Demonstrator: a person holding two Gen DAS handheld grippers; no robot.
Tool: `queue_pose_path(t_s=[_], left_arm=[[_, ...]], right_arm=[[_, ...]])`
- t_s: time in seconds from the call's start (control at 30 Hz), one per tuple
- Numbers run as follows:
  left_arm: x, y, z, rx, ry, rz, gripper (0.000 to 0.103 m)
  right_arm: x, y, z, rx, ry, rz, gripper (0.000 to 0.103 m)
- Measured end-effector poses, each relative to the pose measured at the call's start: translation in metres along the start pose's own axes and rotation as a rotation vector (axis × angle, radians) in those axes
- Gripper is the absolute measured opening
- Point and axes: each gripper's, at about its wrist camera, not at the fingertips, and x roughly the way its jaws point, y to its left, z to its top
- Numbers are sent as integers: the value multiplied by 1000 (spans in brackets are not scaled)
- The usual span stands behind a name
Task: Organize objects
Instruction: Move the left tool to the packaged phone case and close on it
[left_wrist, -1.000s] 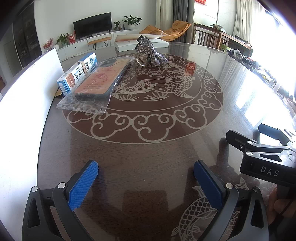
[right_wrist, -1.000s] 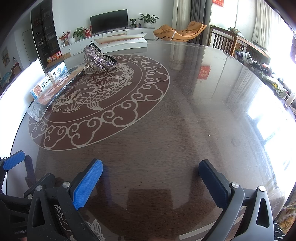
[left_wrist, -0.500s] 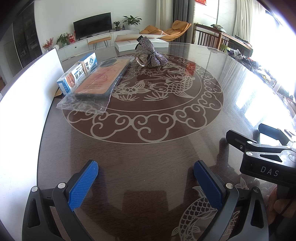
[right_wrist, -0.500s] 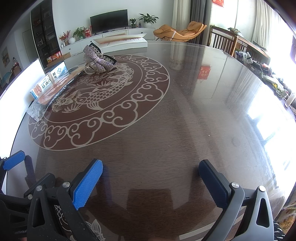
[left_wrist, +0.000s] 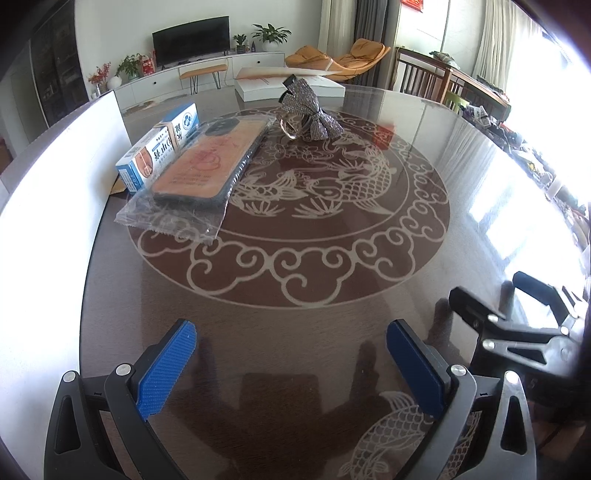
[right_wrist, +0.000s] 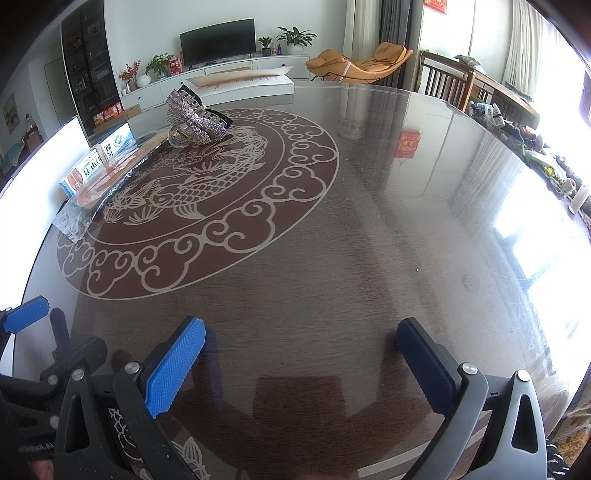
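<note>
A blue-and-white medicine box (left_wrist: 159, 147) (right_wrist: 96, 162) lies at the far left of the round table. Beside it rests an orange phone case in a clear plastic bag (left_wrist: 207, 162) (right_wrist: 107, 181). Further back sits a glittery silver bow hair clip (left_wrist: 308, 110) (right_wrist: 192, 118). My left gripper (left_wrist: 290, 363) hovers open near the table's front edge, nothing between its blue pads. My right gripper (right_wrist: 301, 363) is open and empty too, to the right of the left one; its black body (left_wrist: 517, 332) shows at the lower right of the left wrist view.
The dark glass table (right_wrist: 369, 240) bears a carp-and-cloud pattern (left_wrist: 295, 221). A white board (left_wrist: 48, 206) lines the table's left edge. A flat white box (left_wrist: 291, 83) lies at the far rim. Chairs (right_wrist: 443, 81) and a cluttered side table (left_wrist: 517, 122) stand to the right.
</note>
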Motion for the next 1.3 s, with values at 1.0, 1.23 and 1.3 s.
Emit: queue_pose_path(t_s=[1.0,1.23,1.3], left_arm=[[84,53,103,-67,-15,102,84],[52,29,58,-36,-2,82,82],[49,28,57,-48,24,77,83]], right_arm=[[1,1,0,1,0,-2,103],[1,1,0,1,0,-1,103],[1,1,-1,1,0,-1,103]])
